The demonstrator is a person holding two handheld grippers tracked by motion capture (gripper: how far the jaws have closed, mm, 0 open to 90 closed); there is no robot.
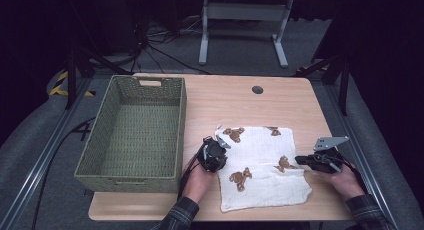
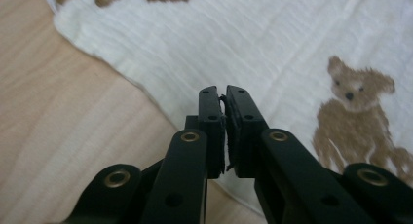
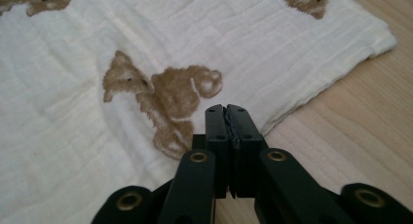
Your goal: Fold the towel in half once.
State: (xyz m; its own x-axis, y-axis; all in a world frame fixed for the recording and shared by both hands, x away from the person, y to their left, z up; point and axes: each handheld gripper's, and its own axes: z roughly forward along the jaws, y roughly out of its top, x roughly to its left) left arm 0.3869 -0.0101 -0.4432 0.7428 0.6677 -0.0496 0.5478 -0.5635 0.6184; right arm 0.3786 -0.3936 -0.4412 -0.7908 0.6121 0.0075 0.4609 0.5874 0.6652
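I see the cloth (image 1: 265, 167) flat on the table (image 1: 235, 97), between both grippers: left gripper (image 1: 216, 151) and right gripper (image 1: 306, 161), jaws nearly closed, empty, over its edges. High view adds basket (image 1: 131, 135).

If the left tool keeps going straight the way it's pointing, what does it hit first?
Most likely the white bear-print cloth. The left tool, its jaws nearly together with nothing between them, points over the cloth's edge on the wooden table; the height above it is unclear.

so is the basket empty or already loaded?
Empty. The high view shows the green woven basket with a bare woven floor, and the bear-print cloth lies spread on the table beside it.
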